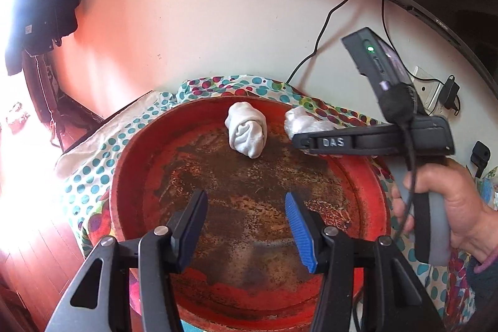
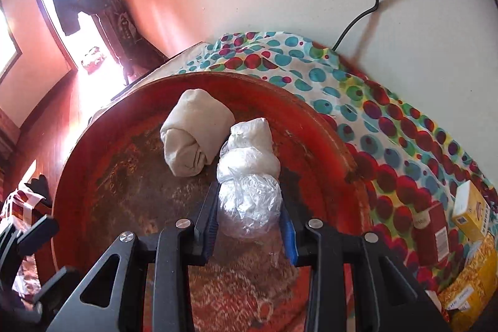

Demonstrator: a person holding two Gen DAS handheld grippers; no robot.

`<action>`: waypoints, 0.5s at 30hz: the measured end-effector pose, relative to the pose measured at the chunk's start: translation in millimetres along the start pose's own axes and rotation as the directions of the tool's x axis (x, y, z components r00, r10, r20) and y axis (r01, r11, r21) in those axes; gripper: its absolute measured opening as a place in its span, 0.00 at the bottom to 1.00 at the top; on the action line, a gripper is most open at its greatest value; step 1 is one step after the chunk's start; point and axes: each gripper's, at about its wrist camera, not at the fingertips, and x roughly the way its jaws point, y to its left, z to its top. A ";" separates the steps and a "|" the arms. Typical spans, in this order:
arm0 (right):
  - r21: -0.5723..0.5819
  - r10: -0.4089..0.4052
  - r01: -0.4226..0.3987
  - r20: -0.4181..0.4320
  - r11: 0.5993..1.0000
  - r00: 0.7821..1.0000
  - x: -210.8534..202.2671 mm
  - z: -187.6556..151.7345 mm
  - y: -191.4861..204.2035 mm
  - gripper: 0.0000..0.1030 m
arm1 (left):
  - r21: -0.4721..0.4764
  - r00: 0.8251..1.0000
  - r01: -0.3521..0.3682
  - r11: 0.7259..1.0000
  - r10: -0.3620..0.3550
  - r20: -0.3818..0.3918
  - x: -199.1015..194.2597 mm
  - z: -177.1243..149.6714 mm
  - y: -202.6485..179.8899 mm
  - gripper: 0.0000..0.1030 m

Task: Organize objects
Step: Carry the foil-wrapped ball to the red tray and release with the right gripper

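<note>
A round red tray (image 1: 130, 164), its paint worn to rusty brown across the middle, is set on a spotted cloth (image 1: 93, 164) that covers the worktop. Toward the far rim of the tray, a rolled white cloth bundle (image 2: 194, 134) is laid on the tray floor. Just beside it, on the side nearer the tray's right rim, a white bundle wrapped in clear plastic (image 2: 249, 176) is seen, and the two bundles appear to touch.

The right tool (image 2: 249, 226) is closed on the plastic-wrapped bundle, whose near end is pressed between the two blue-padded fingers. The left tool (image 1: 246, 226) is held open above the near half of the tray, with nothing between its fingers.

Off the tray's right rim, a red box (image 2: 431, 235) and a yellow box (image 2: 470, 209) are placed on the spotted cloth.
</note>
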 end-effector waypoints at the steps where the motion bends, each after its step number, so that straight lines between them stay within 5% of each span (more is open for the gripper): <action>1: 0.010 0.002 -0.002 -0.010 1.000 1.000 7.6 4.1 0.1 0.32 | -0.008 1.000 0.008 1.000 -0.008 -0.007 1.3 -0.6 0.9 0.52; 7: 0.010 -0.005 0.006 -0.053 1.000 0.999 27.3 15.3 2.8 0.37 | -0.005 1.000 0.015 1.000 -0.015 -0.018 4.1 -2.3 -2.9 0.52; 9: 0.007 -0.001 0.001 -0.047 1.000 0.999 24.9 15.1 3.0 0.59 | 0.000 1.000 0.017 1.000 -0.017 -0.019 4.5 -2.8 -5.6 0.52; 11: -0.011 -0.024 0.023 -0.038 1.000 0.999 22.5 13.8 2.9 0.70 | 0.002 1.000 0.018 1.000 -0.018 -0.021 5.2 -3.6 -7.0 0.52; 15: 0.006 -0.011 0.011 -0.032 1.000 0.999 -1.9 1.0 -5.9 0.70 | 0.012 1.000 0.022 1.000 -0.022 -0.016 3.6 -5.1 -10.7 0.52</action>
